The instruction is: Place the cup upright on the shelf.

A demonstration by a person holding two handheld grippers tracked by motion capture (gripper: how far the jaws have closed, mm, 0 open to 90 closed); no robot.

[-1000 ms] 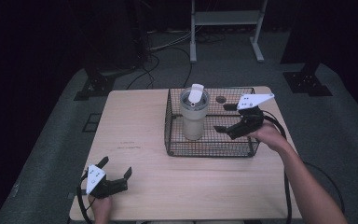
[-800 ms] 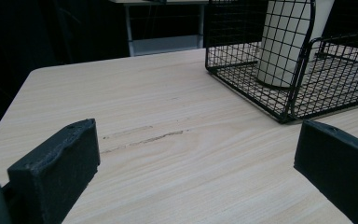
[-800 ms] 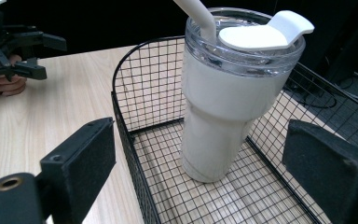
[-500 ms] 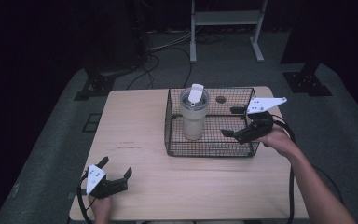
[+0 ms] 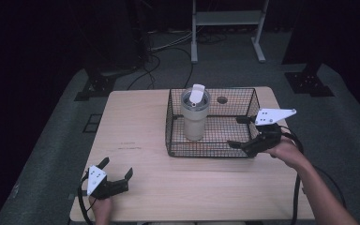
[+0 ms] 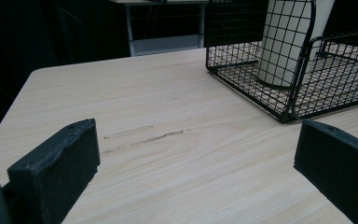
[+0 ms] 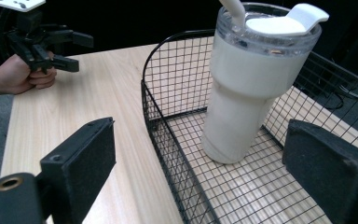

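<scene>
A cream tumbler (image 5: 195,117) with a clear lid and an open flip cap stands upright in the left part of a black wire basket (image 5: 212,151) on the wooden table (image 5: 136,131). My right gripper (image 5: 240,132) hangs open over the basket's right end, well clear of the tumbler (image 7: 251,88). In the right gripper view the basket's near rim (image 7: 158,121) runs between the jaws. My left gripper (image 5: 117,171) rests open near the table's front left corner, empty, with the basket (image 6: 289,88) and tumbler (image 6: 284,37) far ahead of it.
A small round hole (image 5: 222,100) in the tabletop lies behind the basket. A faint scuff mark (image 6: 144,137) crosses the wood in front of the left gripper. Beyond the table stand a white metal frame (image 5: 227,23) and floor cables (image 5: 164,47).
My right gripper has drawn back to the right, from beside the tumbler toward the basket's right end. The left gripper and the tumbler have stayed put.
</scene>
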